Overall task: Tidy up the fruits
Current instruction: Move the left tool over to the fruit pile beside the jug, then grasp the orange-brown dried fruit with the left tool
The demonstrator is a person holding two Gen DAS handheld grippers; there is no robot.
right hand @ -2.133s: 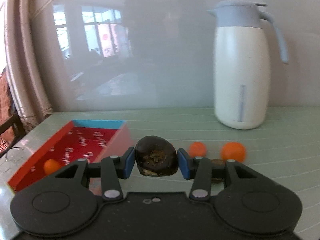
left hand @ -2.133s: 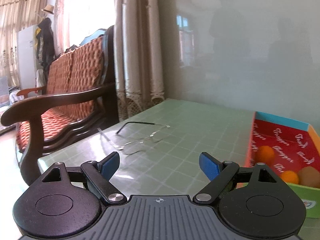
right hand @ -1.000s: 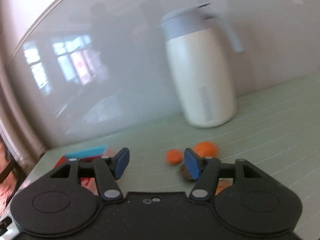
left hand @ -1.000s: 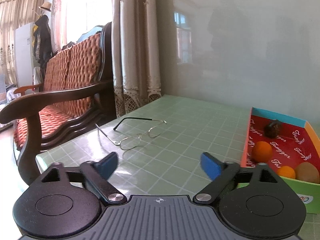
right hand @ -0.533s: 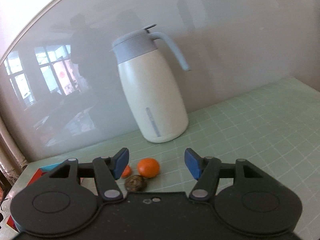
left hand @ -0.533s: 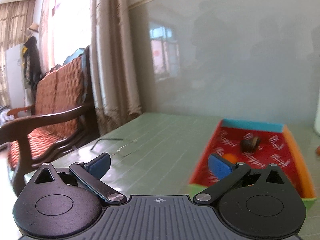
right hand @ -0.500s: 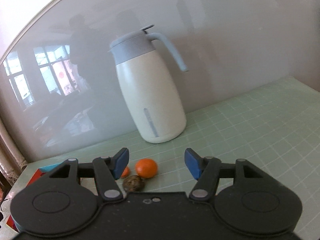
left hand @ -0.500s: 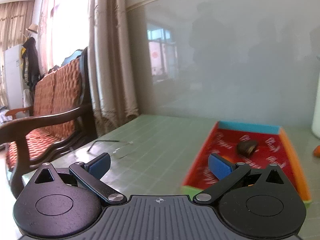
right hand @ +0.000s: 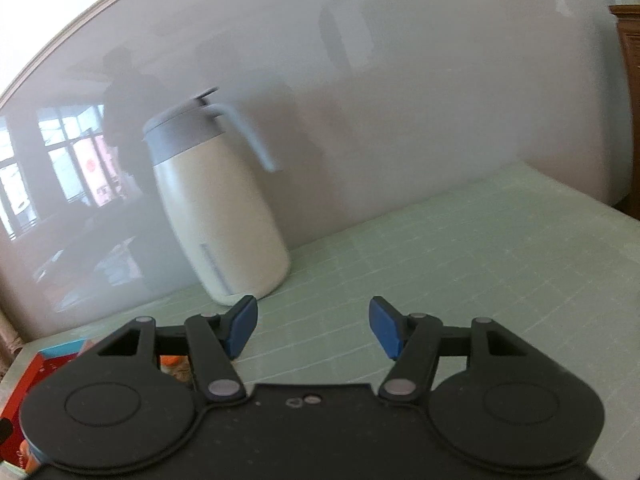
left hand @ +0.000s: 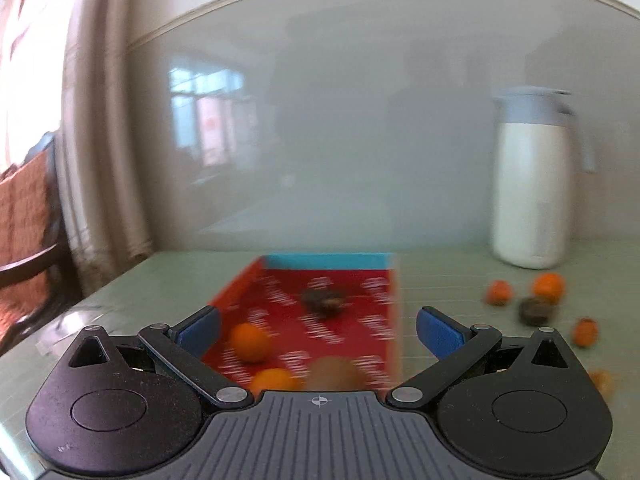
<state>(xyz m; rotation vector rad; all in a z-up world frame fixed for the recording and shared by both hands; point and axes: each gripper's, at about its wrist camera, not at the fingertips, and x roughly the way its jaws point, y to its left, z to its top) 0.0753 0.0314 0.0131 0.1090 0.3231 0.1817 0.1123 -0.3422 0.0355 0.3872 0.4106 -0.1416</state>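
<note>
Left wrist view, item by item: your left gripper [left hand: 318, 326] stands wide apart and empty, its fingers [left hand: 199, 327] framing the red box [left hand: 386, 322] straight ahead. Inside the box, between the fingers: a dark fruit [left hand: 323, 301] toward the far wall, two oranges [left hand: 250, 342] and a brown fruit [left hand: 334, 372] at the near end. Loose fruit [left hand: 534, 309] lies on the table [left hand: 460, 276] right of the right finger: several oranges around one dark piece, just in front of the jug [left hand: 530, 184]. Right wrist view: your right gripper [right hand: 312, 328] is part open with nothing between its pads, facing bare table; the jug stands ahead of its left finger, and the box corner and a little fruit show only behind that finger's linkage. Step in hand, as judged: between picks, both grippers free. Next move calls for turning one gripper to the loose cluster, centring one fruit between the fingers, closing gently, then carrying it to the box.
</note>
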